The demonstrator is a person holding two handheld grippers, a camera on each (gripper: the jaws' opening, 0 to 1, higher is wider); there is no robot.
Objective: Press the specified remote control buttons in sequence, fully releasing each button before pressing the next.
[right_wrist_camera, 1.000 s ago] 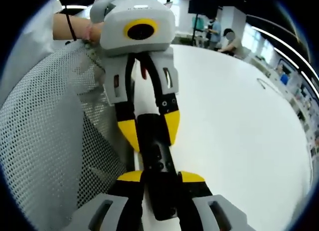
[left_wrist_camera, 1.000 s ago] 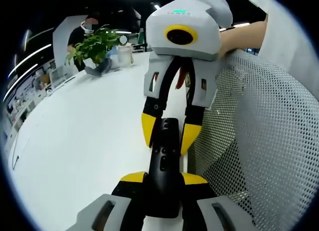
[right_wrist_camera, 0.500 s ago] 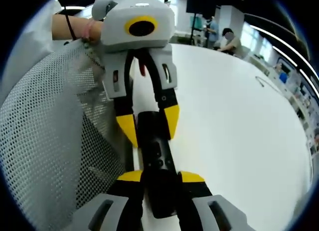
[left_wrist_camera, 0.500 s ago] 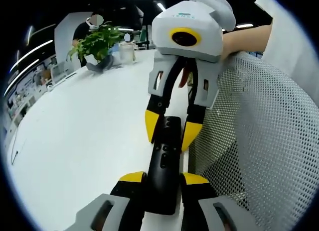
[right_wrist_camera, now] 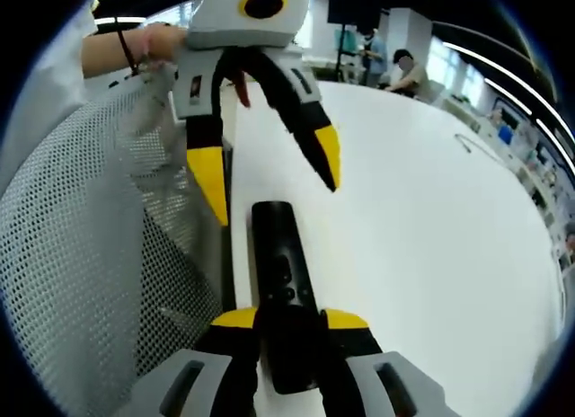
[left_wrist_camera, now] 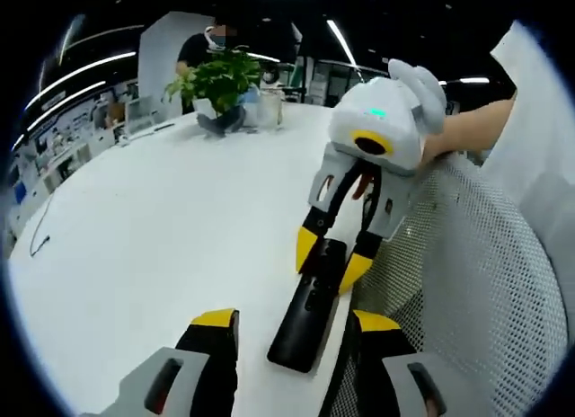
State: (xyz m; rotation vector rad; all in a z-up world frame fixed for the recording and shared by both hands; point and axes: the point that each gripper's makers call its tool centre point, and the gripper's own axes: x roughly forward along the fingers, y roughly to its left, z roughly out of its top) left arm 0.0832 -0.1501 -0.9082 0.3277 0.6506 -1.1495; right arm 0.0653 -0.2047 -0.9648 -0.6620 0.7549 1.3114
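Note:
A black remote control (left_wrist_camera: 308,307) lies lengthwise at the white table's edge, buttons up. My right gripper (left_wrist_camera: 332,260) reaches in from the right with its yellow fingertips shut on the remote's far end. In the right gripper view that same right gripper (right_wrist_camera: 290,319) clamps the remote control (right_wrist_camera: 277,264) near its lower end. My left gripper (left_wrist_camera: 295,321) is open, its jaws spread wide on either side of the remote's near end, touching nothing. Seen from the other side, the left gripper (right_wrist_camera: 268,165) hangs open just beyond the remote's tip.
A white mesh chair back (left_wrist_camera: 485,282) presses close beside the table (left_wrist_camera: 162,228). A potted plant (left_wrist_camera: 220,80) and a seated person (left_wrist_camera: 211,44) are at the far end. A thin cable (left_wrist_camera: 36,233) lies at the left. People sit at the far side (right_wrist_camera: 409,71).
My left gripper has opened, let go of the remote and drawn back from it. The right gripper keeps its hold on the other end.

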